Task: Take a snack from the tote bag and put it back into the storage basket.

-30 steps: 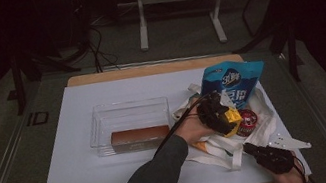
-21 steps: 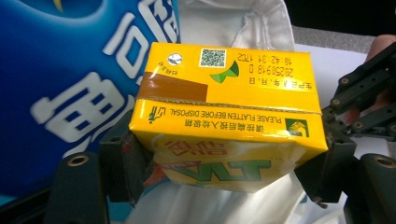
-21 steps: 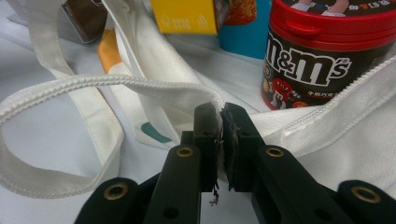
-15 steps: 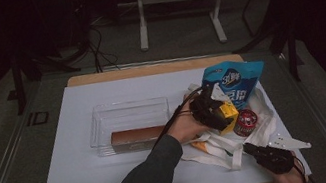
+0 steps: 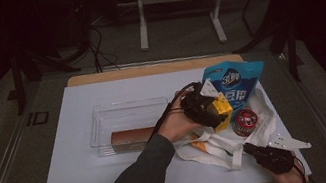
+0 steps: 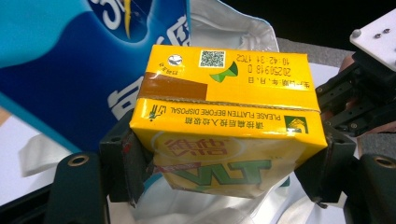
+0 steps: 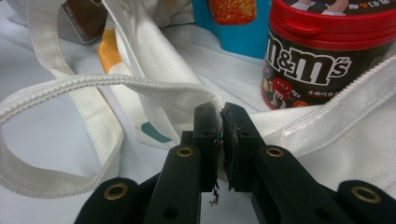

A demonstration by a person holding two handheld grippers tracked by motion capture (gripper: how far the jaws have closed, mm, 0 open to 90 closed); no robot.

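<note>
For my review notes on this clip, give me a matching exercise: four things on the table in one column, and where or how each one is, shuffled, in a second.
Things:
1. yellow drink carton
2. tote bag strap
3. brown bar
4. red-lidded candy jar

Places or states:
A. lying in the clear tray
B. pinched by the right tool
C. gripped by the left tool
D. standing on the white bag beside the blue pouch

Pairs: 1-C, 2-B, 3-A, 4-D

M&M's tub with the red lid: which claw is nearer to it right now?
Left. The left claw, shut on the yellow drink carton, hangs just beside the M&M's tub. The right claw pinches the white bag strap nearer the table's front edge.
</note>
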